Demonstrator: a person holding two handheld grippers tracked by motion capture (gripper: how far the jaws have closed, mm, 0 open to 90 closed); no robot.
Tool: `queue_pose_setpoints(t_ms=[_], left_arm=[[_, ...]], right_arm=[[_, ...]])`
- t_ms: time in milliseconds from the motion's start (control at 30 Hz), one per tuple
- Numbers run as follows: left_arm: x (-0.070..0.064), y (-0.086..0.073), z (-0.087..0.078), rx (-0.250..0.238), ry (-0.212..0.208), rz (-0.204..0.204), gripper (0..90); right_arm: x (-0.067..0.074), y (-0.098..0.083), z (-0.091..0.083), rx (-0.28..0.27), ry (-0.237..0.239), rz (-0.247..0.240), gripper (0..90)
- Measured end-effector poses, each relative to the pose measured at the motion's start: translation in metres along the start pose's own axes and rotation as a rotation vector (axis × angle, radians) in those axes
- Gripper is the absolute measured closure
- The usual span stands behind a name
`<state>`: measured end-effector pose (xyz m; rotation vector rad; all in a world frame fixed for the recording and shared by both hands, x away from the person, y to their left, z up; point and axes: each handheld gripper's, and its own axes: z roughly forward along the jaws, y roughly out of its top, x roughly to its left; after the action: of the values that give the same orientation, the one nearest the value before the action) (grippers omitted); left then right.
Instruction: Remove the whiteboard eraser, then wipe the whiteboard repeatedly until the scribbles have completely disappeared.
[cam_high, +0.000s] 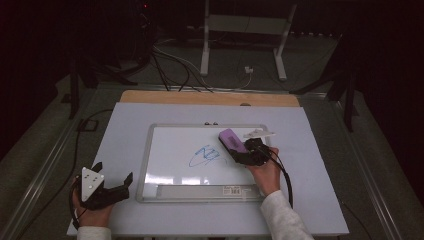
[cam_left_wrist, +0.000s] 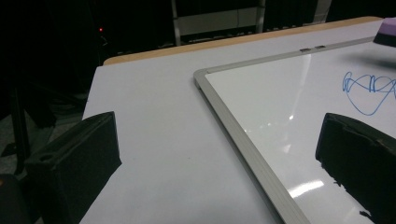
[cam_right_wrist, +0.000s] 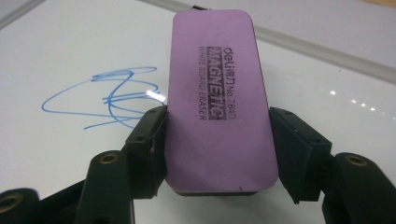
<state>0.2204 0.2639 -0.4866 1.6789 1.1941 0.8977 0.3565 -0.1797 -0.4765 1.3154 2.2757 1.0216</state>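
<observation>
A whiteboard (cam_high: 172, 175) with a silver frame lies flat on the white table, and a blue scribble (cam_high: 205, 156) marks its middle. My right gripper (cam_high: 239, 150) is shut on a purple magnetic eraser (cam_high: 232, 140), held over the board just right of the scribble. In the right gripper view the eraser (cam_right_wrist: 217, 102) sits lengthwise between both black pads (cam_right_wrist: 148, 135), with the scribble (cam_right_wrist: 109, 95) to its left. My left gripper (cam_high: 114, 176) rests open on the table left of the board. Its wide-apart jaws frame the board's corner (cam_left_wrist: 203, 77) and the scribble (cam_left_wrist: 369, 91).
The table's wooden far edge (cam_high: 210, 97) lies beyond the board. Cables (cam_high: 170, 70) and a white stand (cam_high: 245, 40) occupy the dark floor behind. A label strip (cam_high: 200, 191) runs along the board's near edge. Bare table surface (cam_high: 315, 165) lies right of the board.
</observation>
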Motion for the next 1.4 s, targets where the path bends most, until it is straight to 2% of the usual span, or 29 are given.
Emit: queue_pose_setpoints(t_ms=[133,500,1033,1267,1300,1333,1367,1400], left_arm=[[0.0,0.0,0.0,0.0,0.0,-0.002,0.6],[0.0,0.0,0.001,0.002,0.0,-0.001,0.6],[0.0,0.0,0.0,0.0,0.002,-0.002,0.6],[0.001,-0.001,0.0,0.0,0.002,-0.004,0.6],[0.001,-0.001,0.0,0.0,0.002,-0.003,0.6],[0.001,-0.001,0.0,0.0,0.001,-0.003,0.6],[0.001,-0.001,0.0,0.0,0.001,-0.002,0.6],[0.0,-0.001,0.001,0.003,0.0,-0.002,0.6]], right_arm=[[0.004,-0.003,0.008,0.026,-0.019,-0.022,40.7],[0.009,-0.006,0.018,0.044,-0.036,-0.045,40.7],[0.013,-0.01,0.024,0.063,-0.048,-0.062,40.6],[0.013,-0.011,0.025,0.064,-0.044,-0.051,40.0],[0.012,-0.011,0.025,0.07,-0.039,-0.046,39.1],[0.012,-0.01,0.027,0.079,-0.033,-0.051,33.8],[0.012,-0.01,0.027,0.079,-0.033,-0.051,33.8],[0.011,-0.01,0.028,0.079,-0.033,-0.057,29.0]])
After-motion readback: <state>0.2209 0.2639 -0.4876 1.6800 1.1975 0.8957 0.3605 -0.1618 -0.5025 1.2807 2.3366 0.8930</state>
